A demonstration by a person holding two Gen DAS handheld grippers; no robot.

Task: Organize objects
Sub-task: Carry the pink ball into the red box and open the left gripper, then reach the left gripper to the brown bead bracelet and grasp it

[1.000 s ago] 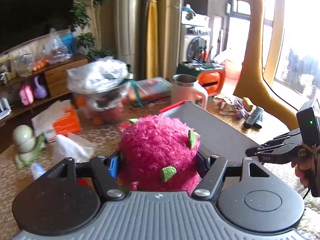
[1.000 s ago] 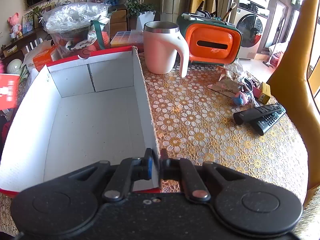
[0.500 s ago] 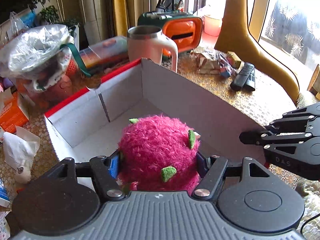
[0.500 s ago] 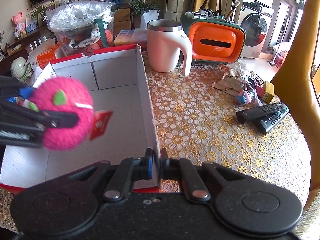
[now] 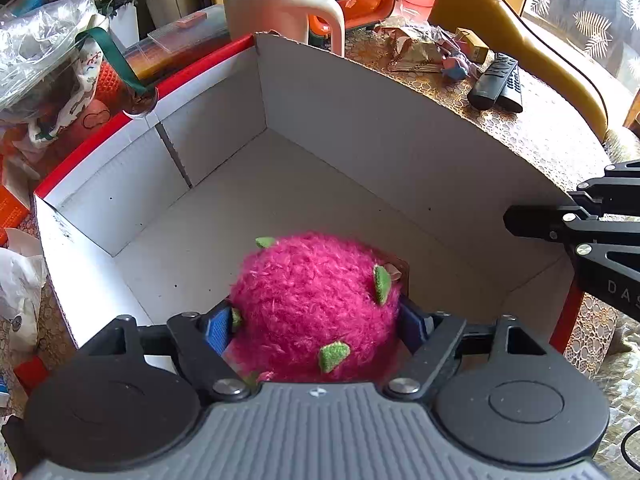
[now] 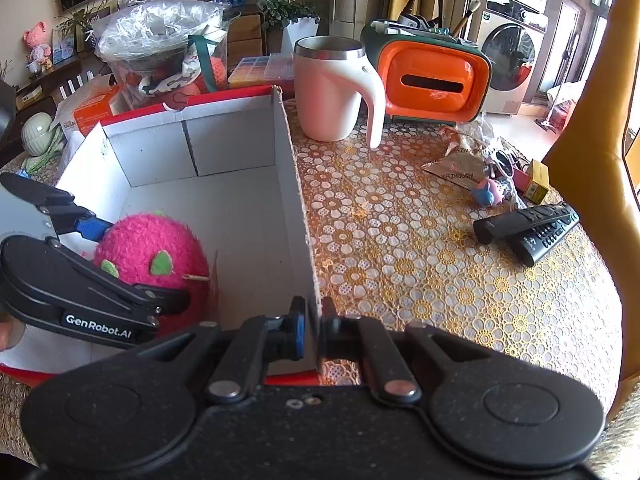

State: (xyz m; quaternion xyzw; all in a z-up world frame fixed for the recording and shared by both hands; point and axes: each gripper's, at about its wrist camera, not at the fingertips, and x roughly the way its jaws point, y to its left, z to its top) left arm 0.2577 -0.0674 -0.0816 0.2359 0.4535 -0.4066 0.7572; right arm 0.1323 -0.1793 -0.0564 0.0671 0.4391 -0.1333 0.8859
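My left gripper (image 5: 316,324) is shut on a fuzzy pink dragon-fruit plush (image 5: 312,304) with green leaf tips and holds it inside the open white cardboard box (image 5: 360,128), low over its near end. The right wrist view shows the plush (image 6: 152,256) and the left gripper (image 6: 132,264) at the box's near left. My right gripper (image 6: 312,328) is shut on the box's right wall (image 6: 298,216) at its near corner; it also shows at the right edge of the left wrist view (image 5: 532,224).
A white mug (image 6: 332,88) and an orange container (image 6: 436,80) stand behind the box. Two remotes (image 6: 528,228), small toys and wrappers (image 6: 480,176) lie on the lace tablecloth to the right. A plastic-wrapped basket (image 6: 160,56) stands at the back left.
My left gripper has carried the plush from above the box's left side down into the box. My right gripper has kept its hold on the box wall.
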